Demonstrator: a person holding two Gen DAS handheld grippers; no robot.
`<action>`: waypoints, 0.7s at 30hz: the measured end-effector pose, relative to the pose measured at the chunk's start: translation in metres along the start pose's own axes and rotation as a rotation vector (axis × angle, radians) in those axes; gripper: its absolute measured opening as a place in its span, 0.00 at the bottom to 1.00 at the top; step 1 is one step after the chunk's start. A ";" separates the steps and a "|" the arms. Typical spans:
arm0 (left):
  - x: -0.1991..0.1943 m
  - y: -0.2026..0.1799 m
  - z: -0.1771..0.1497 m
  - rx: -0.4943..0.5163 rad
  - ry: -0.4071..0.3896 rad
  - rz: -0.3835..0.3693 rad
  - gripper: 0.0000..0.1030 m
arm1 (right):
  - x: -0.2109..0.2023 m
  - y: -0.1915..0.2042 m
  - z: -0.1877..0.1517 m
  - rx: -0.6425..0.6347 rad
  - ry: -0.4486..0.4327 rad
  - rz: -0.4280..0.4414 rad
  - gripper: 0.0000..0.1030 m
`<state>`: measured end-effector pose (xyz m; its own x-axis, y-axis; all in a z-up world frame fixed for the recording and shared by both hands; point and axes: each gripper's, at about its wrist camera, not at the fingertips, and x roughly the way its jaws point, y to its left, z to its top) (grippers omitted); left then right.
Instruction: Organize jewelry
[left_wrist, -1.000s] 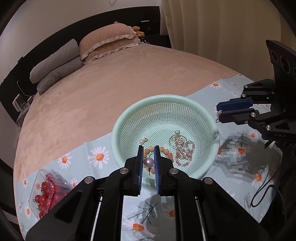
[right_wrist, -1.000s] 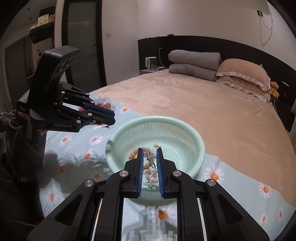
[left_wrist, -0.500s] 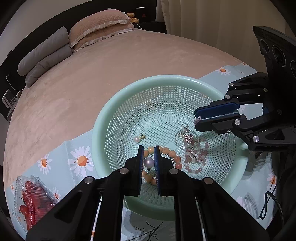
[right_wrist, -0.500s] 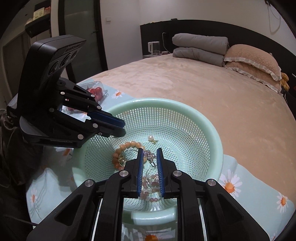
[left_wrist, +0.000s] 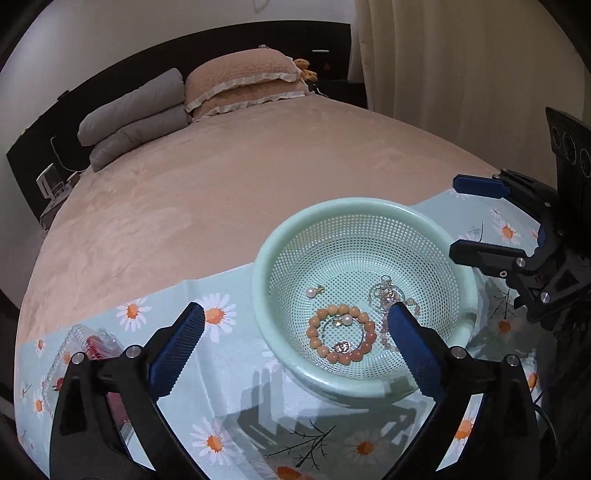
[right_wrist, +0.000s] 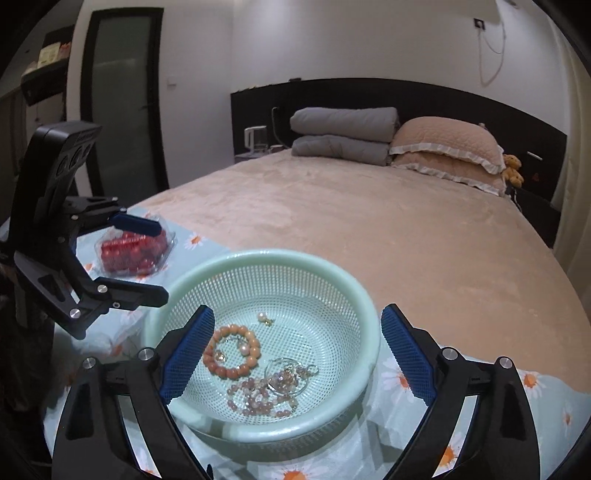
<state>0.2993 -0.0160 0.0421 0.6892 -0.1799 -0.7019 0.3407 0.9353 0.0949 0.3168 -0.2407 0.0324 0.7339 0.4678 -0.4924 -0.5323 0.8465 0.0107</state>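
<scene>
Jewelry: all pieces I can see lie in the mint basket (left_wrist: 424, 218) — none visible on the cloth outside it.
Basket spot: on the daisy cloth (left_wrist: 229, 417) over the bed (left_wrist: 207, 192); ahead & right of the left gripper (left_wrist: 295, 343), directly ahead & below the right gripper (right_wrist: 295, 350).
Orange bracelet (left_wrist: 341, 334): flat on basket floor, just left of the left gripper's right finger; a loose pearl (left_wrist: 347, 320) sits inside its ring, plus a small silvery charm — can't tell what that is.
Pearl earring (left_wrist: 313, 291): further from the left gripper, apart from the bracelet.
Pink bead strand (right_wrist: 258, 397): heaped w/ silver rings (right_wrist: 288, 373) on the near side of the basket from the right gripper, btwn its fingers in that view.
Left gripper state: jaws spread wide, just been opening; nothing btwn the pads, right finger overlaps the basket's inside.
Right gripper state: also wide apart, just been opening, nothing held; hangs over the basket's near rim.
Tomato box (right_wrist: 135, 249): clear clamshell on the cloth, beyond the left gripper as seen from the right one — not part of the job.
Done so far: pieces look collected into the basket, both grippers free.
Left to do: prob. little — maybe untangling the pink heap; can't see any jewelry lying elsewhere.
</scene>
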 end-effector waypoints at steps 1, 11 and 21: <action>-0.005 0.003 -0.002 -0.011 -0.004 0.017 0.94 | -0.004 0.001 0.002 0.005 -0.007 -0.008 0.86; -0.045 0.017 -0.037 -0.184 -0.015 0.133 0.94 | -0.047 0.047 0.001 -0.052 -0.046 -0.001 0.88; -0.057 -0.030 -0.134 -0.232 0.018 0.263 0.94 | -0.071 0.103 -0.103 0.115 0.013 -0.190 0.92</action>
<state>0.1639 0.0068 -0.0152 0.7220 0.0803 -0.6872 -0.0031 0.9936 0.1129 0.1664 -0.2123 -0.0208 0.8106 0.2945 -0.5062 -0.3328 0.9429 0.0156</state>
